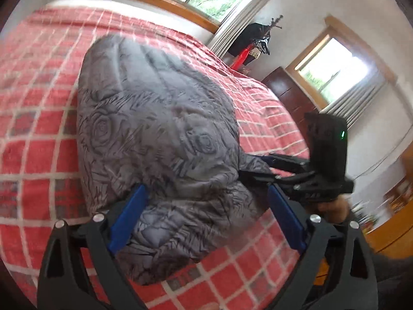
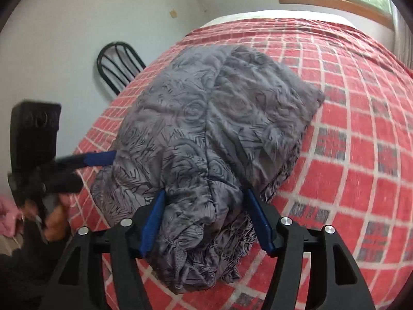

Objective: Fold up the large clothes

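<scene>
Between the right tool's (image 2: pixel 204 206) jaws, grey garment (image 2: pixel 206 118)

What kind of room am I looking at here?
Most likely a home bedroom: a wide bed under a red checked quilt, wood-framed windows with pale curtains, and a dark wooden dresser against the wall.

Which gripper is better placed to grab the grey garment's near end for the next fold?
Right, probably. The right gripper straddles the bunched end of the grey garment, fabric filling its gap. The left gripper stands wide around a flatter part.
</scene>
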The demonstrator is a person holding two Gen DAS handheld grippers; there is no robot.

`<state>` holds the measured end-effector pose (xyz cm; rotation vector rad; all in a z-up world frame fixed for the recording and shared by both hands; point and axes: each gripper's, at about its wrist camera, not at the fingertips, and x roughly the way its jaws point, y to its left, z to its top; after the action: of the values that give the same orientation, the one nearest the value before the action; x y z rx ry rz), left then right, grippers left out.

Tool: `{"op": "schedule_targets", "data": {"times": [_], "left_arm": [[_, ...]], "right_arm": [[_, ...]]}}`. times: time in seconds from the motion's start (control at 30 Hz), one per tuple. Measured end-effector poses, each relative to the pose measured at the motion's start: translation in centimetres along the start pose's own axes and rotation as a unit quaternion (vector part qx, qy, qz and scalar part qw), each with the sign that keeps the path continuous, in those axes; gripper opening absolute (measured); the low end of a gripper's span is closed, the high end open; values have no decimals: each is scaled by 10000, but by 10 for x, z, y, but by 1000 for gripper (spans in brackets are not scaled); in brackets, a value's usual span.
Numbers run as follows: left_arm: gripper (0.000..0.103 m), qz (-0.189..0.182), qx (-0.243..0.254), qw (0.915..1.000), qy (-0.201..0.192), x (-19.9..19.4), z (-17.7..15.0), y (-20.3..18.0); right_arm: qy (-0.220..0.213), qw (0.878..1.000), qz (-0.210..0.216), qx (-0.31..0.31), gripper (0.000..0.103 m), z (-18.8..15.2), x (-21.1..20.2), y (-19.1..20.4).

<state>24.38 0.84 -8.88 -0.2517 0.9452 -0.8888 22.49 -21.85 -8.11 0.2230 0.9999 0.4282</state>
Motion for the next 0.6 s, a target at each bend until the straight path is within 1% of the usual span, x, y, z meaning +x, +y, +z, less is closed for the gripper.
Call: {"op": "schedule_targets", "data": {"times": [0.07, 0.1, 0.13, 0.17, 0.2, 0.23, 0.27, 0.33, 0.43, 0.5, 0.53, 0.57, 0.6], "left_arm": [[95, 386, 155, 9991, -83, -10, -3, -11], [98, 701, 233, 9972, -140, -16, -6, -18], [98, 961, 306, 9946, -245, -21, -10, -23], [99, 1230, 417, 9907, -395, -28, -15, -31], [100, 1515, 571, 9852, -567, -39, -23, -42], [100, 1675, 673, 9813, -676, -46, -29, -51], [100, 1790, 726, 9782, -765, -51, -34, -57], [100, 1957, 801, 9736, -862, -66, -43, -70], [100, 2296, 671, 9654, -1039, -86, -54, -82], [100, 2587, 668, 9567, -1154, -99, -62, -89], [100, 2717, 655, 9528, -1188, -103, -65, -93], [100, 2850, 628, 9486, -1227, -107, -69, -97], [100, 2921, 601, 9465, -1234, -111, -71, -100]], "right_arm": [[-192, 9998, 35, 75, 66, -8, -15, 4], [-302, 9995, -12, -2, 70, -15, -27, 11], [-407, 9990, -124, -97, 74, -20, -34, 18], [-607, 9970, -408, -245, 87, -28, -47, 29], [-745, 9948, -606, -327, 97, -36, -56, 38], [-877, 9926, -754, -367, 100, -43, -66, 46], [-1048, 9892, -965, -345, 99, -50, -78, 55], [-1204, 9849, -1221, -220, 99, -60, -90, 63], [-1484, 9751, -1647, -107, 99, -75, -104, 77], [-1551, 9707, -1835, -83, 99, -86, -110, 85], [-1550, 9706, -1838, -79, 99, -95, -113, 87], [-1458, 9735, -1760, -113, 99, -103, -116, 91], [-1366, 9761, -1683, -150, 99, -106, -117, 94]]}}
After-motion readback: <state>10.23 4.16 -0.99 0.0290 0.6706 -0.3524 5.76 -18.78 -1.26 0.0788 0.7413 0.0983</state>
